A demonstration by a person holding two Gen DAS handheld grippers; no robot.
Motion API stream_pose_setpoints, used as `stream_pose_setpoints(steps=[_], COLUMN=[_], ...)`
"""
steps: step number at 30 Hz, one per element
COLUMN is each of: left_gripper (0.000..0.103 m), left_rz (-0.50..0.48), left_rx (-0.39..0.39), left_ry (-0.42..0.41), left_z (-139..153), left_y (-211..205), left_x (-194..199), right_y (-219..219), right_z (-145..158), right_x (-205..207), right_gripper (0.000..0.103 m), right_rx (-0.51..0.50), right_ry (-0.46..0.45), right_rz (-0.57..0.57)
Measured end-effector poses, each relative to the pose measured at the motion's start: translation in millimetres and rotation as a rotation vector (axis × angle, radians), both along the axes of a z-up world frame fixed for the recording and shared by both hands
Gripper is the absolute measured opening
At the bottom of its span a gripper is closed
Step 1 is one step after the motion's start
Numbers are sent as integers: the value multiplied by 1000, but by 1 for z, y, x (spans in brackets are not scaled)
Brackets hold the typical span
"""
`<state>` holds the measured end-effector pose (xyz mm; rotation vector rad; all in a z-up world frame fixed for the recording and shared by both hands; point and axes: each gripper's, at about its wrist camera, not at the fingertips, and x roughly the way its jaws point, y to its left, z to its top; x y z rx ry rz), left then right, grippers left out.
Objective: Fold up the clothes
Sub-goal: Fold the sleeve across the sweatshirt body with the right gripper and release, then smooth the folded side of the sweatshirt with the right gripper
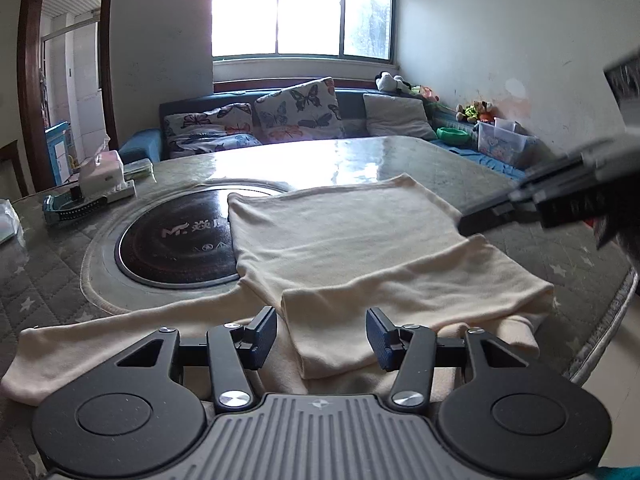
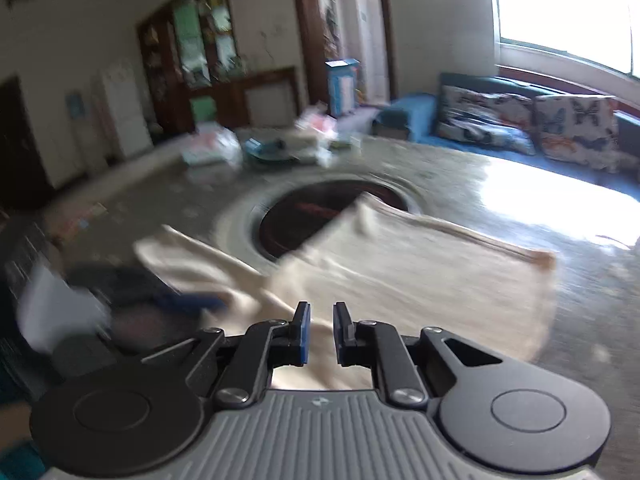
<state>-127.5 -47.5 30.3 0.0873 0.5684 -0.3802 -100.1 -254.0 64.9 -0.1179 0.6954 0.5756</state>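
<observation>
Cream garment (image 1: 352, 248) spread on table (image 1: 440, 160), one sleeve folded across, left gripper (image 1: 322, 338) half-spread and empty, right gripper (image 2: 320, 334) narrowly parted, gripping nothing

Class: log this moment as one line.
cream knit garment: partly folded on quilted table | left claw: open, empty | right claw: open, empty

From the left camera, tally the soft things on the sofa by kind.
Butterfly cushions: 2
Plain grey cushion: 1
Black-and-white plush toy: 1
Total: 4
</observation>
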Motion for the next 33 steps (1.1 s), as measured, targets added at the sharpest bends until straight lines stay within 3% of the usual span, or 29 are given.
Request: stream_pose_setpoints(steps=[7, 12, 17, 20, 24, 33], left_gripper=[51, 49, 48, 48, 50, 50], left_rz=[-57, -95, -100, -96, -85, -108], left_rx=[-15, -12, -1, 2, -12, -26], left_ry=[19, 51, 69, 66, 44, 55], left_z=[-4, -10, -13, -11, -5, -6], left_y=[-17, -30, -37, -35, -26, -20], left_x=[16, 30, 40, 41, 44, 50], right_y=[-49, -62, -54, -46, -48, -63], right_z=[-42, -41, -32, -36, -43, -45], right_x=[-5, -6, 14, 26, 37, 60], right_gripper=[12, 12, 12, 21, 31, 26], right_rx=[-96, -96, -118, -204, -274, -227], right_ry=[92, 63, -14, -36, 3, 90], right_rz=[-131, -141, -81, -2, 101, 199])
